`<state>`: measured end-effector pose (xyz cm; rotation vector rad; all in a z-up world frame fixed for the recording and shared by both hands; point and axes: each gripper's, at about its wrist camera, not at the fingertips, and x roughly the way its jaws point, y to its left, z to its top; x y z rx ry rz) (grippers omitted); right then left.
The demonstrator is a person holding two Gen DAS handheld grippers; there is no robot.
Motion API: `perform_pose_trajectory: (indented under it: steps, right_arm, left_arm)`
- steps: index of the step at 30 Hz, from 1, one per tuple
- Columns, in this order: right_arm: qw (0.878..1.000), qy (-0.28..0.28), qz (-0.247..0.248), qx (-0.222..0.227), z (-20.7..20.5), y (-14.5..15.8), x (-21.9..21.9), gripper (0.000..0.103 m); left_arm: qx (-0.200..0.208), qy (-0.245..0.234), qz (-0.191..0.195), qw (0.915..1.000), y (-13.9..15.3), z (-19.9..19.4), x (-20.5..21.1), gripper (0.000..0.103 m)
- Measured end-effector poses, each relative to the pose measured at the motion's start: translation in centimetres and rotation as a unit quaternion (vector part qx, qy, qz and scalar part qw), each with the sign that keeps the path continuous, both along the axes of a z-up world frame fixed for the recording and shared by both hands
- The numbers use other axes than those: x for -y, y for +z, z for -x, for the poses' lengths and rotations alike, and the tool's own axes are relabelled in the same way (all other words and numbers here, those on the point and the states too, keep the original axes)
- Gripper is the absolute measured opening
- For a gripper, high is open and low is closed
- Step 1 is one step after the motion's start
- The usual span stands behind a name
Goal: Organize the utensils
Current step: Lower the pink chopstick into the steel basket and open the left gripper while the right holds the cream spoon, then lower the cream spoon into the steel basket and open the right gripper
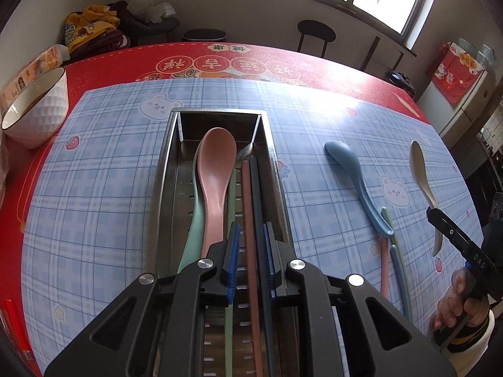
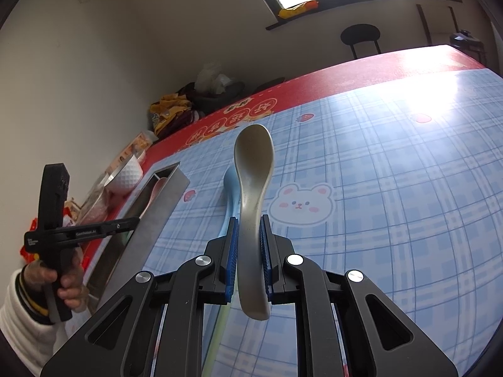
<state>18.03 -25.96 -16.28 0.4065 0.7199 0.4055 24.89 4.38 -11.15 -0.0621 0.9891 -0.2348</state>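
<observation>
A steel tray [image 1: 163, 169] lies lengthwise on the blue plaid mat. It holds a pink spoon [image 1: 217, 163] on top of a green spoon [image 1: 190, 220], plus a green, a pink [image 1: 247, 194] and a dark blue chopstick [image 1: 256, 188]. My left gripper [image 1: 251, 251] hovers over the tray's near end. Its jaws stand slightly apart around the pink and dark blue chopsticks, which rest in the tray. My right gripper [image 2: 248, 238] is shut on the handle of a beige spoon [image 2: 251, 169], held above the mat. A blue spoon [image 1: 355, 172] and several loose chopsticks [image 1: 385, 267] lie right of the tray.
A white textured bowl [image 1: 41, 110] stands at the table's left edge beside snack packets. The red tablecloth [image 1: 283, 59] borders the mat. A black stool [image 1: 316, 31] and piled clothes stand beyond the far edge. A person's hands in white sleeves hold both grippers.
</observation>
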Motion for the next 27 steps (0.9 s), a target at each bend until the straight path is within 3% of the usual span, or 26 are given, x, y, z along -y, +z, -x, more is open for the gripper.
perform_pose_trajectory:
  steps: [2,5,10,12,14,16,21,27]
  right_arm:
    - [1.0,-0.001,0.0,0.0,0.0,0.0,0.0,0.014]
    - [1.0,-0.002,-0.002,-0.001,0.0,-0.1,0.1,0.014]
    - [1.0,-0.002,-0.004,-0.006,-0.3,-0.3,0.0,0.014]
    - [1.0,-0.001,-0.001,-0.006,-0.3,-0.3,-0.2,0.014]
    - [1.0,-0.002,0.002,-0.005,-0.3,-0.2,-0.4,0.014]
    - [1.0,-0.004,0.004,-0.005,-0.3,-0.2,-0.4,0.014]
    - [1.0,-0.002,0.004,0.006,0.1,0.0,-0.7,0.014]
    - [0.999,-0.012,0.048,-0.008,0.1,1.0,-2.4,0.014]
  left_arm:
    - [0.022,-0.005,-0.002,0.9997,0.7,1.0,-0.1,0.024]
    - [0.07,0.002,-0.038,0.9968,1.5,3.3,-0.3,0.052]
    - [0.154,0.004,-0.082,0.9846,1.9,7.6,-1.2,0.076]
    - [0.186,0.016,-0.097,0.9776,2.0,8.7,-2.2,0.09]
    - [0.209,0.036,-0.117,0.9702,1.9,9.3,-3.4,0.094]
    - [0.214,0.043,-0.115,0.969,1.5,9.5,-4.6,0.096]
    - [0.239,0.056,-0.078,0.9662,0.8,10.5,-6.8,0.097]
    - [0.252,0.074,-0.034,0.9643,1.0,11.3,-8.4,0.097]
